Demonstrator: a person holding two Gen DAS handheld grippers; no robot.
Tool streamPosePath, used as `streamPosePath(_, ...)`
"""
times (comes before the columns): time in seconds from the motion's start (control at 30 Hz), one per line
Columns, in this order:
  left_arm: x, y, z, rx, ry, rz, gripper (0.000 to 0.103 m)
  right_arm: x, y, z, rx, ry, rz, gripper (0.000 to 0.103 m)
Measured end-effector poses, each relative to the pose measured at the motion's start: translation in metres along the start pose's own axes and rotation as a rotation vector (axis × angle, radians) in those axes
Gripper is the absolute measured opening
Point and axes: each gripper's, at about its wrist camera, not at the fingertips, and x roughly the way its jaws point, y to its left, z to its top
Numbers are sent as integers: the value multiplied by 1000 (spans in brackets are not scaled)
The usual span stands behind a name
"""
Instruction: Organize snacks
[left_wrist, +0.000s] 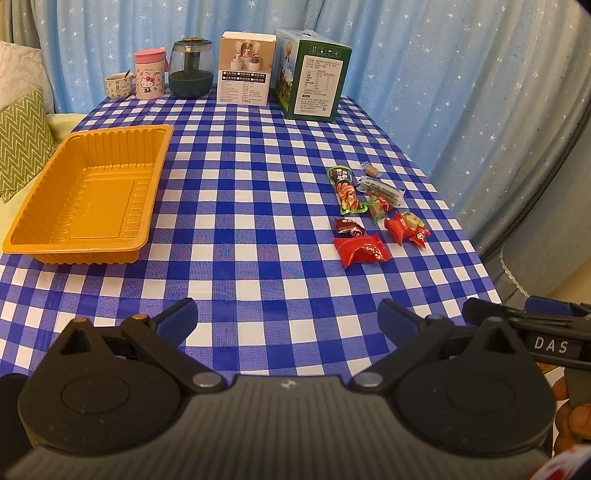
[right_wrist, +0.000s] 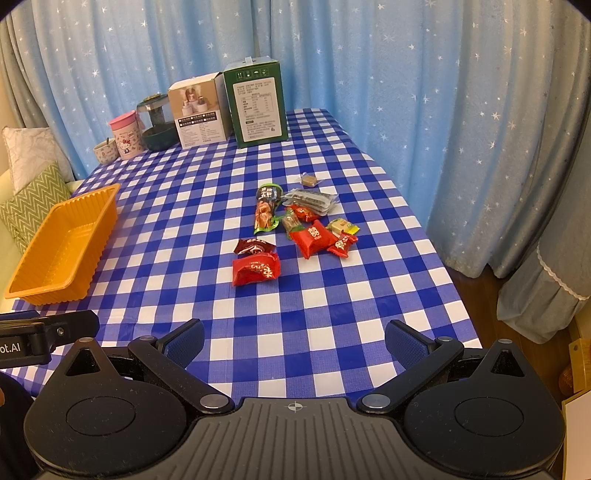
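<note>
An empty orange tray (left_wrist: 88, 195) sits at the table's left; it also shows in the right wrist view (right_wrist: 62, 247). Several wrapped snacks lie in a loose pile on the right: a red packet (left_wrist: 362, 251) (right_wrist: 255, 271), a dark red candy (left_wrist: 347, 227) (right_wrist: 253, 246), a long green-ended snack (left_wrist: 345, 190) (right_wrist: 265, 212), a grey bar (left_wrist: 380, 188) (right_wrist: 312, 199), and red candies (left_wrist: 404, 229) (right_wrist: 314, 238). My left gripper (left_wrist: 288, 321) is open and empty above the near table. My right gripper (right_wrist: 293, 339) is open and empty, short of the pile.
At the back edge stand a cup (left_wrist: 118, 85), a pink Hello Kitty mug (left_wrist: 149, 75), a dark jar (left_wrist: 191, 70), a white box (left_wrist: 245, 68) and a green box (left_wrist: 314, 75). Blue curtains hang behind. Cushions (left_wrist: 22, 144) lie to the left.
</note>
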Motion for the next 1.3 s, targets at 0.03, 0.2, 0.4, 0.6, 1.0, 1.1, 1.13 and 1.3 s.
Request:
streamPosePath(0.03, 0, -1, 0, 1, -1, -2, 103, 0, 0, 0, 1, 0, 1, 103)
streamPosePath(0.2, 2, -4, 0, 1, 0, -6, 103, 0, -1, 0, 8, -2, -2, 103)
streamPosePath(0.4, 9, -5, 0, 2, 6, -19, 103, 0, -15, 2, 45, -32, -8, 103)
streamPosePath(0.6, 31, -13, 7, 57, 4, -32, 102, 8, -24, 6, 76, -67, -19, 103)
streamPosePath(1.0, 103, -35, 30, 165, 26, -189, 93, 50, -52, 14, 128, -58, -62, 91)
streamPosePath(1.1, 124, -50, 33, 278, 23, -215, 86, 61, -58, 17, 146, -56, -75, 91)
streamPosePath(1.13, 132, -54, 34, 314, 23, -230, 82, 65, -61, 17, 153, -54, -77, 91)
streamPosePath(1.3, 161, -71, 37, 472, -3, -264, 68, 80, -69, 22, 183, -34, -98, 91)
